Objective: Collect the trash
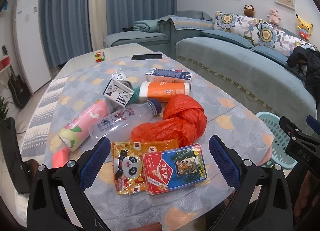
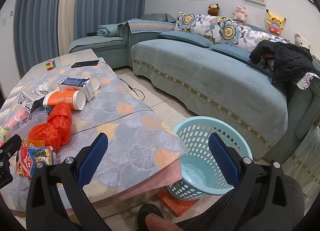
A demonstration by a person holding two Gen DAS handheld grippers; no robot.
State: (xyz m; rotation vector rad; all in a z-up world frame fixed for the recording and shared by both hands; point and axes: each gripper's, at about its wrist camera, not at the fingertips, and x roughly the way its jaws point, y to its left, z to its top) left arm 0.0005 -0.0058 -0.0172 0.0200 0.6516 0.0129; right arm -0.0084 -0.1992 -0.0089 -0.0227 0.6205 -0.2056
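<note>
Nearest in the left wrist view, the playing-card box [image 1: 176, 168] is framed low at centre between the spread blue pads of the left gripper [image 1: 160, 161], nothing pinched; its long axis runs across the gap, with the panda snack packet [image 1: 128, 168] touching its left side.

From the right wrist view, the right gripper [image 2: 158, 158] is likewise held spread and empty, aimed at the blue basket [image 2: 200, 125] at lower centre, while the box [image 2: 37, 156] lies far left. The left is judged nearer.

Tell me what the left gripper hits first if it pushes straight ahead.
Probably the tiger card pack, lying between the open left gripper fingers beside the panda snack packet; depth is uncertain.
</note>
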